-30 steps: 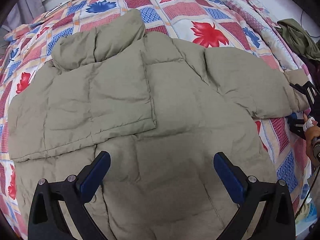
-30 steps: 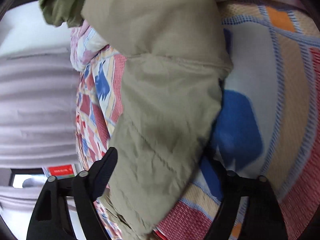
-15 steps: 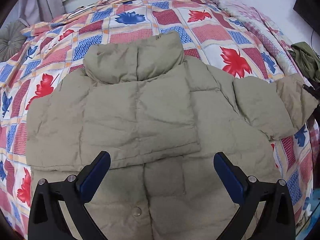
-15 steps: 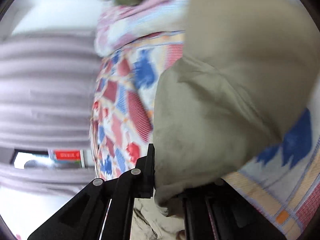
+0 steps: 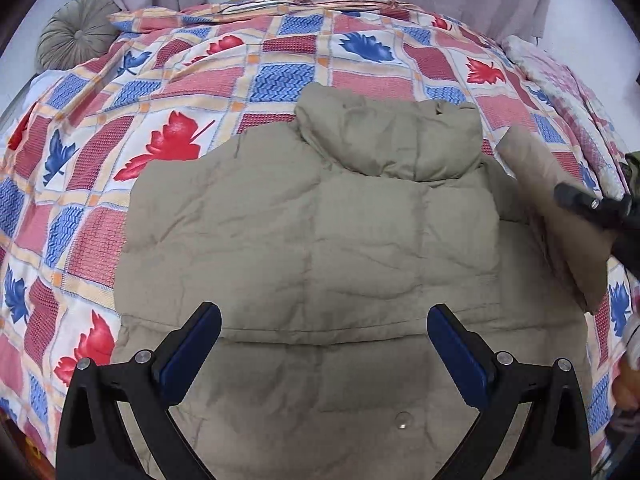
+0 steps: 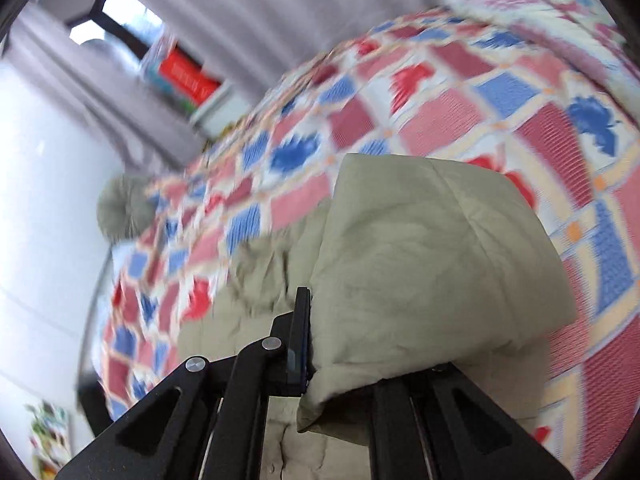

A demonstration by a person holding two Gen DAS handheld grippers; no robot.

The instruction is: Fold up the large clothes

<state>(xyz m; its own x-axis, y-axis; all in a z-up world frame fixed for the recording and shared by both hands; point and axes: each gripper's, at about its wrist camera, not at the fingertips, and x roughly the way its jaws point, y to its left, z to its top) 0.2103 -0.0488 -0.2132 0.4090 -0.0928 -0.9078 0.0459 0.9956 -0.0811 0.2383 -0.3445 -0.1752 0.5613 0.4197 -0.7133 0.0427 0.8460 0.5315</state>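
Right gripper (image 6: 320, 344) jaws clamp the jacket sleeve (image 6: 420, 272); left gripper (image 5: 324, 344) gapes empty.

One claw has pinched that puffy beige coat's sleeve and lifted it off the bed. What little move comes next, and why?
Probably carrying the sleeve inward and laying it across the puffy beige quilted jacket. The right gripper is shut on the sleeve's end, raised off the red-and-blue leaf-patterned bedspread, while the other sleeve already lies folded over the front. The left gripper hovers open.

Left gripper (image 5: 324, 344) jaws spread wide, tilted downward; right gripper (image 6: 320, 344) jaws clamped.
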